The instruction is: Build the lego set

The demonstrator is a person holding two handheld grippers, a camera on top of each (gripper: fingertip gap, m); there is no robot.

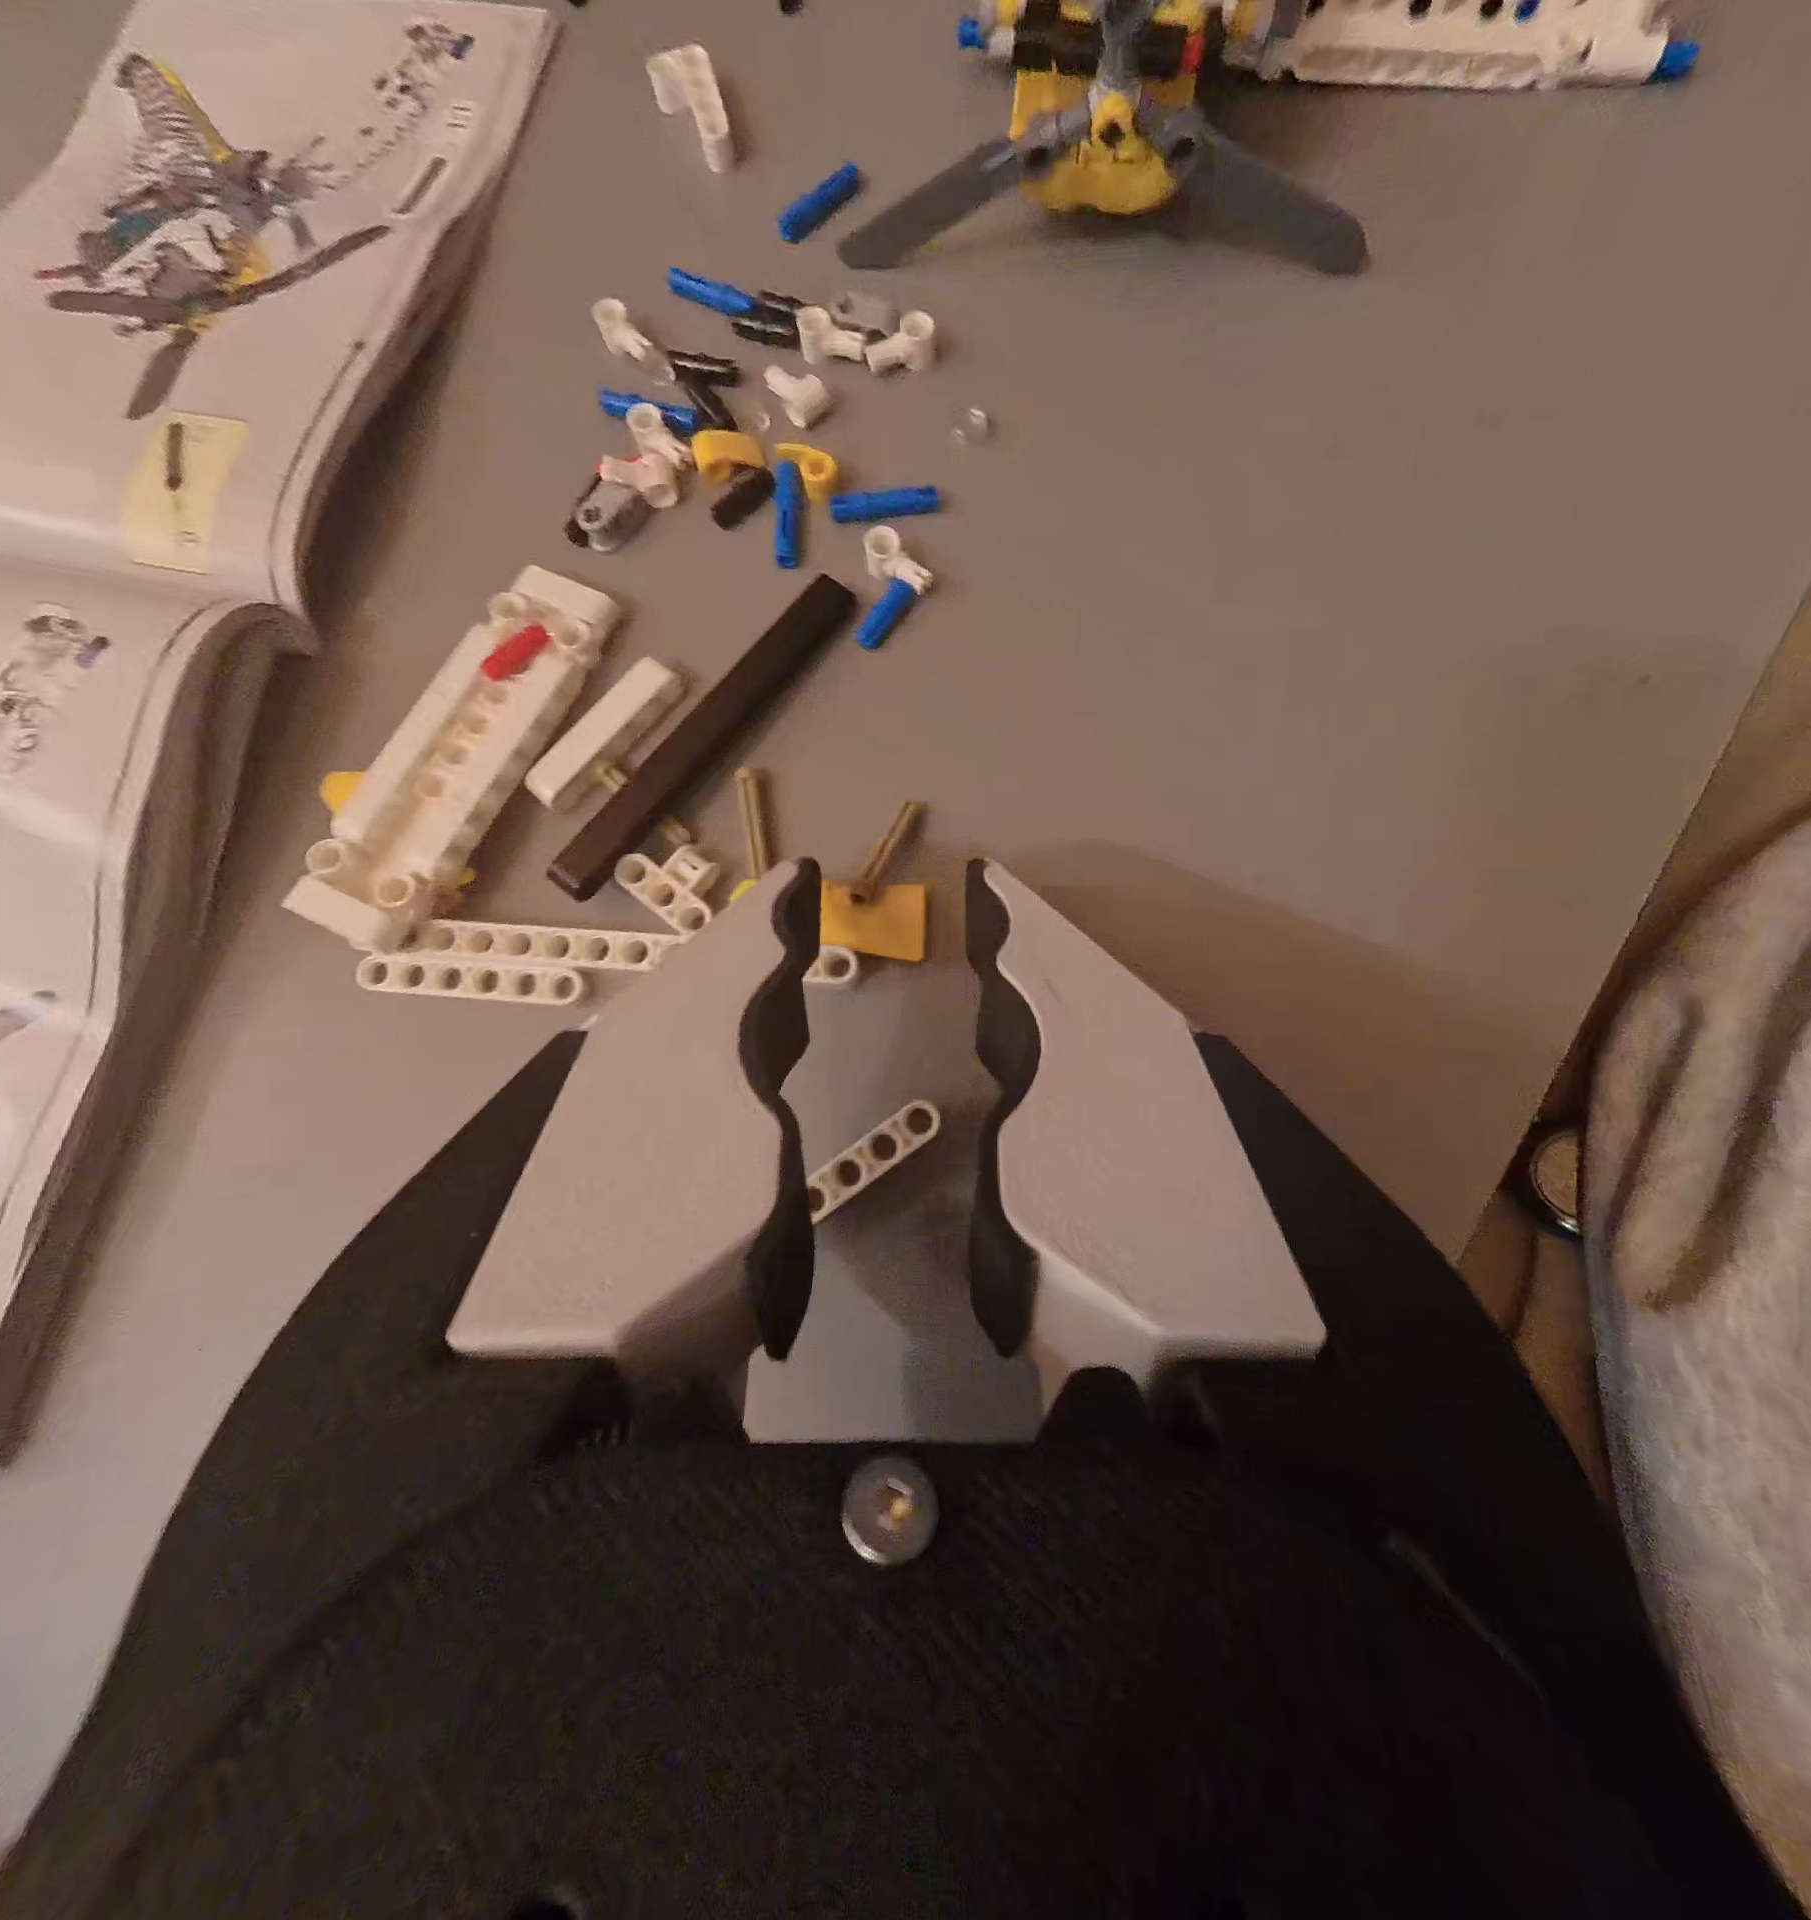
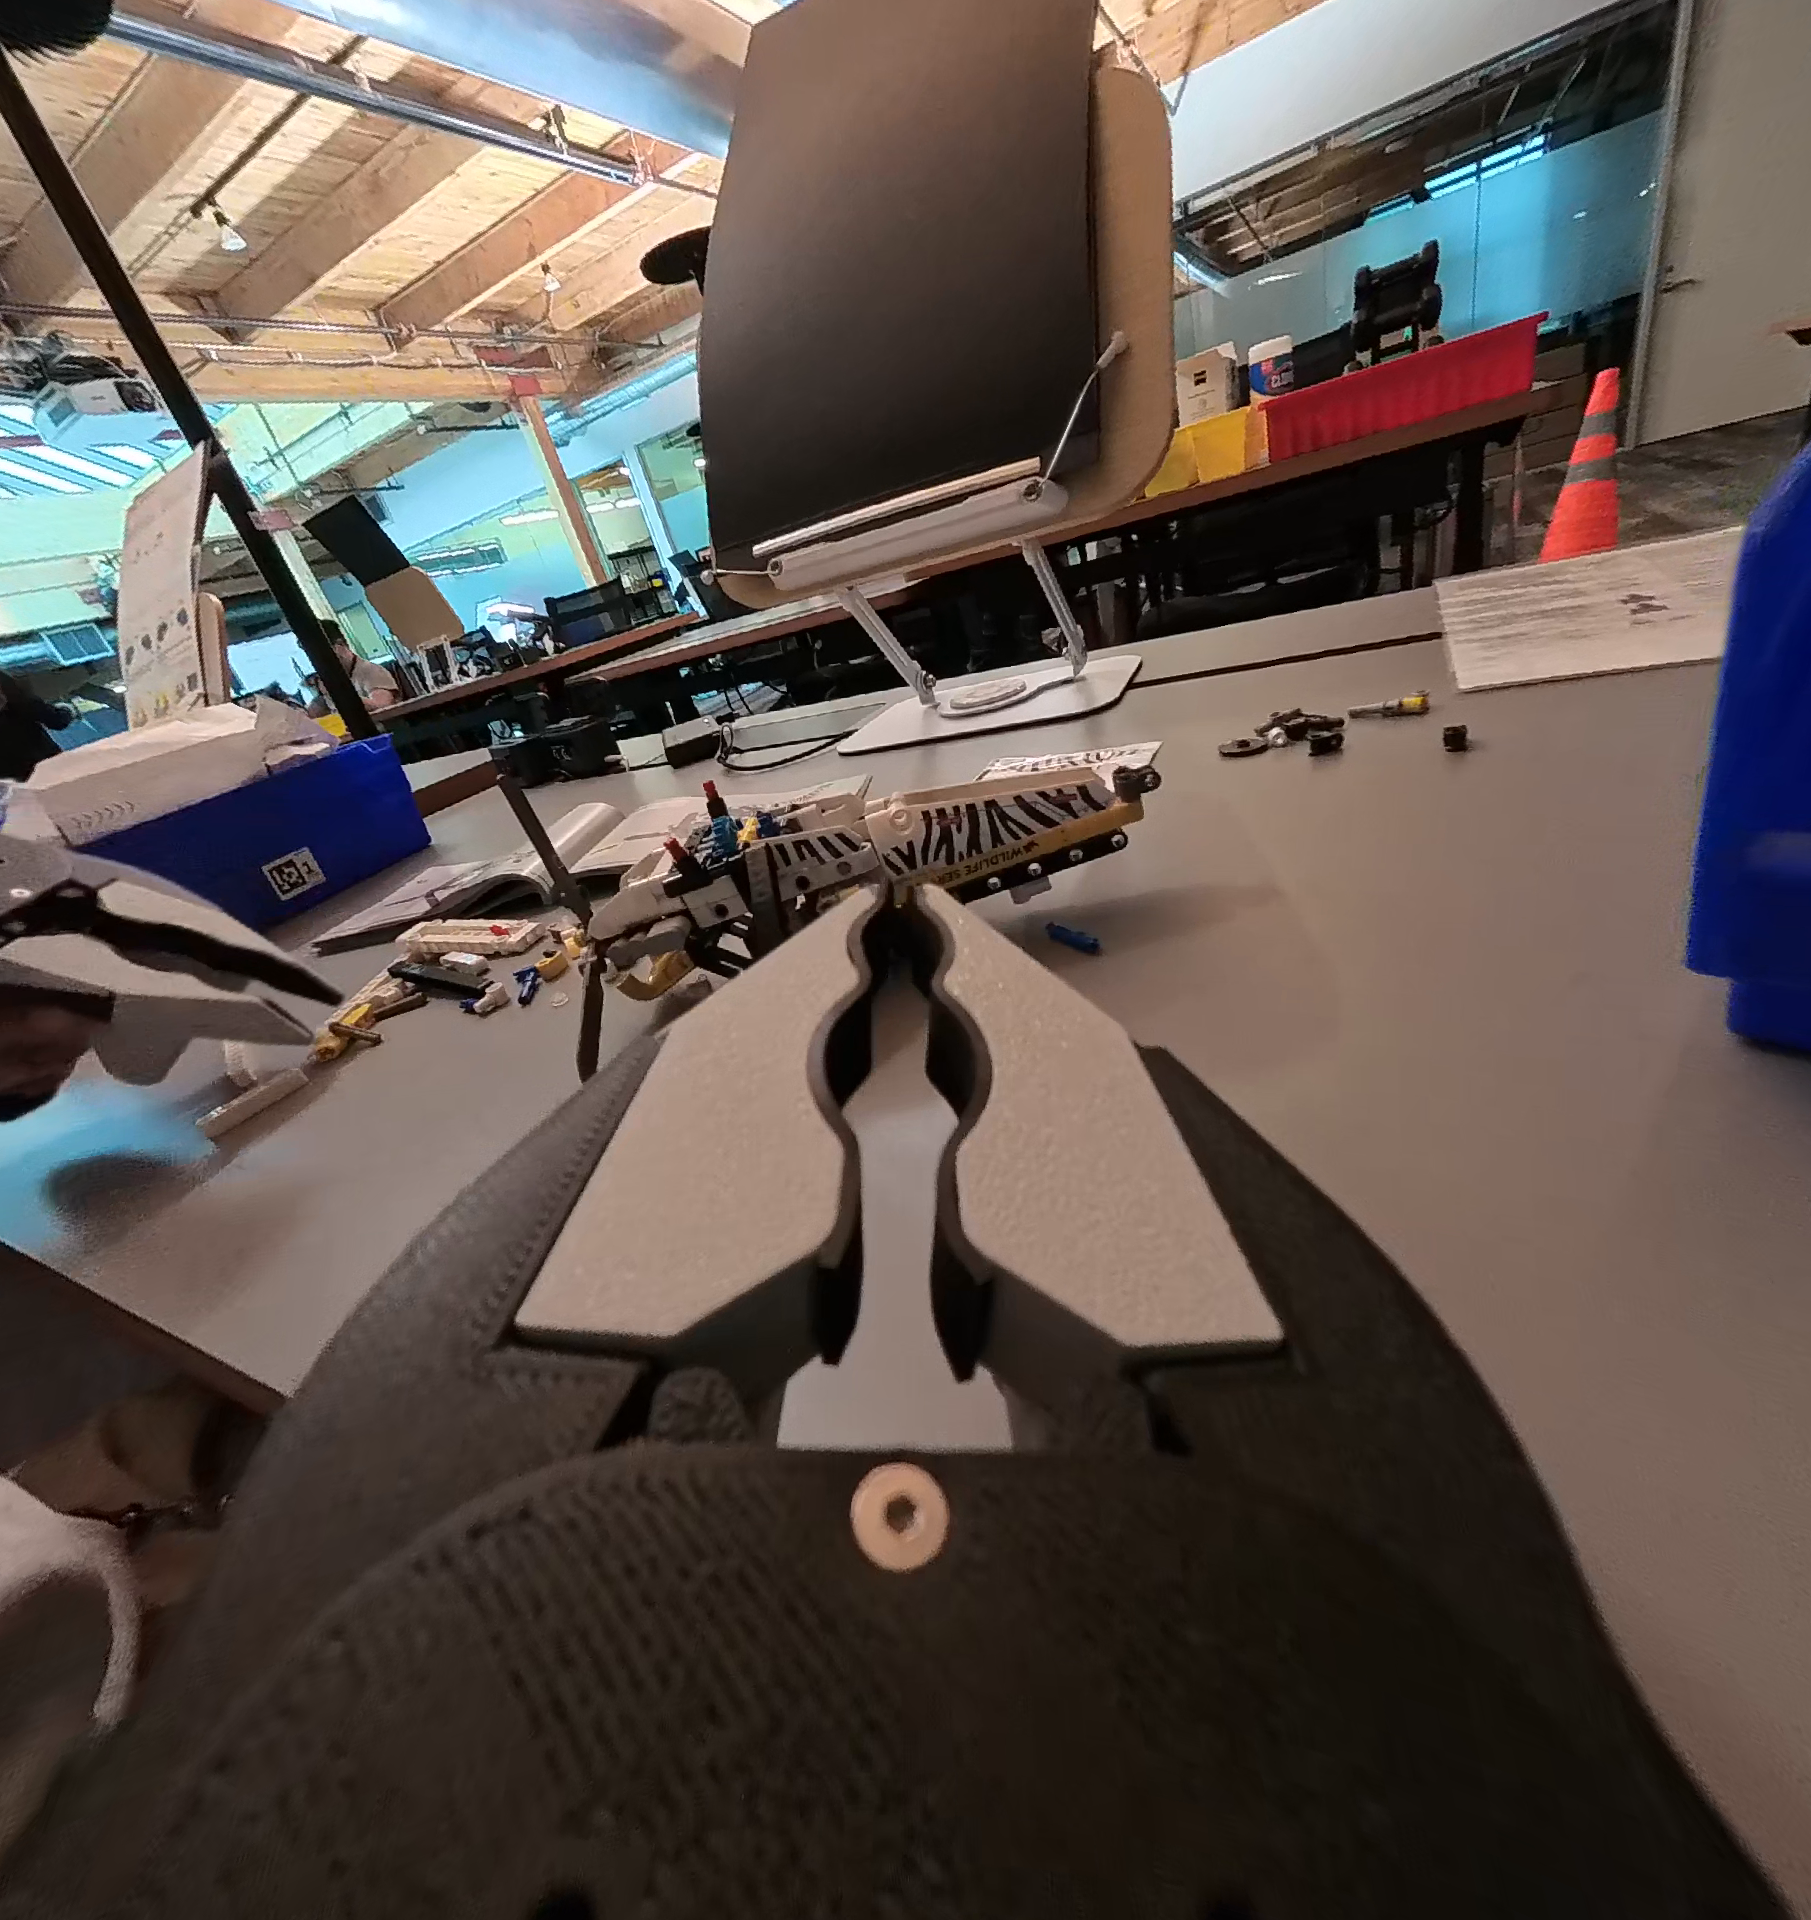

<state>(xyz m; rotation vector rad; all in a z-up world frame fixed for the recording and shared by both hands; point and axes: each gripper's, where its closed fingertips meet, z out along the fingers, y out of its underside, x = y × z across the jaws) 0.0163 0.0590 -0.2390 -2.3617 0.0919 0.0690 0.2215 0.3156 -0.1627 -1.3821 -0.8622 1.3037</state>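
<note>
My left gripper (image 1: pixel 890 894) is open and empty, low over the grey table (image 1: pixel 1296 623). A yellow plate (image 1: pixel 875 920) with a tan pin lies just ahead between its fingertips, and a white holed beam (image 1: pixel 870 1148) lies under the jaws. Ahead are white beams (image 1: pixel 465 748), a black axle (image 1: pixel 703 738) and scattered blue, white and black pins (image 1: pixel 766 416). The part-built zebra-striped plane (image 1: pixel 1109 125) stands at the far end. My right gripper (image 2: pixel 896 906) points at the plane (image 2: pixel 932 842), jaws almost closed, nothing seen between them. The left gripper also shows in the right wrist view (image 2: pixel 324 1018).
An open instruction booklet (image 1: pixel 153 416) lies left of the parts. The table edge (image 1: pixel 1659 883) runs close on the right, beside a white fleecy sleeve (image 1: pixel 1711 1247). Blue bins (image 2: pixel 257 831) (image 2: pixel 1784 779), a screen on a stand (image 2: pixel 901 312) and small dark parts (image 2: pixel 1296 732) sit beyond the plane. Tip to tip, the grippers are about 35 cm apart. Measured from the fingertips, the black axle (image 1: pixel 703 738) is 4 cm or so from the left gripper and 35 cm from the right. Look for it in the right wrist view (image 2: pixel 427 980) too. Between my right fingertips and the plane (image 2: pixel 932 842) there is roughly 12 cm.
</note>
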